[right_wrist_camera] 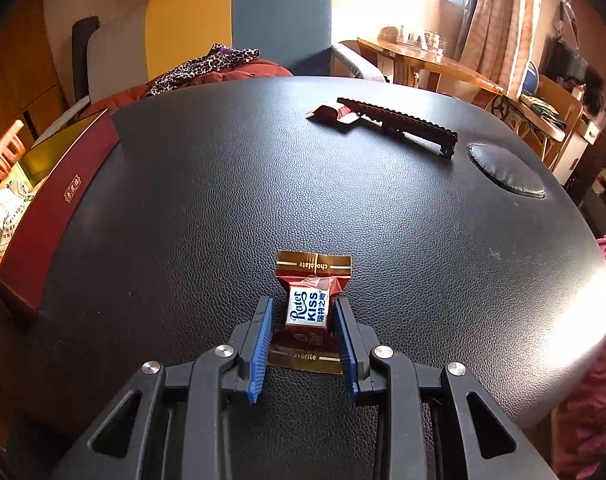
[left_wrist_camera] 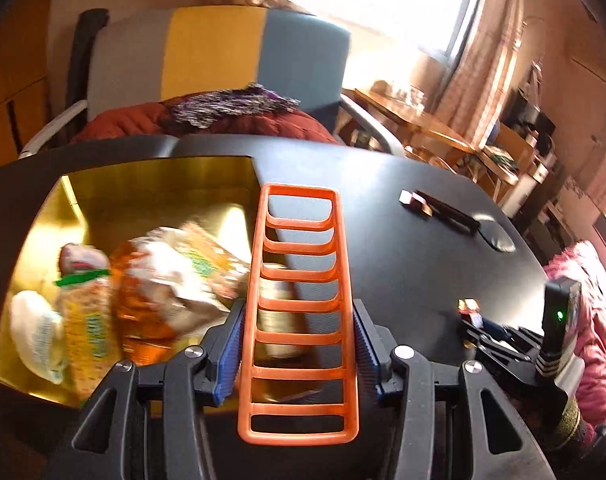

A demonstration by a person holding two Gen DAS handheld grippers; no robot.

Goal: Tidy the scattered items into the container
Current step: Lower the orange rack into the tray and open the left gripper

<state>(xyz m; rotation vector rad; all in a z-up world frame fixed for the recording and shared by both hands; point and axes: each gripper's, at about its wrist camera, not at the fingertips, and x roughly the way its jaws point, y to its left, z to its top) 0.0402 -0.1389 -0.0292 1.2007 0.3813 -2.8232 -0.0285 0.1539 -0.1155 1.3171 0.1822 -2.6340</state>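
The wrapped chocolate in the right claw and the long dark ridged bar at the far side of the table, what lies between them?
Nothing: the right wrist view shows only bare black leather-textured tabletop between chocolate and bar.

Table (right_wrist_camera: pixel 263 184): black, grained, leather-like, faintly shiny. Box (left_wrist_camera: pixel 155 176): glossy gold lining. Ladder (left_wrist_camera: pixel 299 312): smooth orange plastic. Candy (right_wrist_camera: pixel 309 308): shiny foil wrapper. Pads (right_wrist_camera: pixel 261 354): ribbed blue.

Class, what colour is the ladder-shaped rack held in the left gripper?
Orange rack; the left wrist view shows it best.
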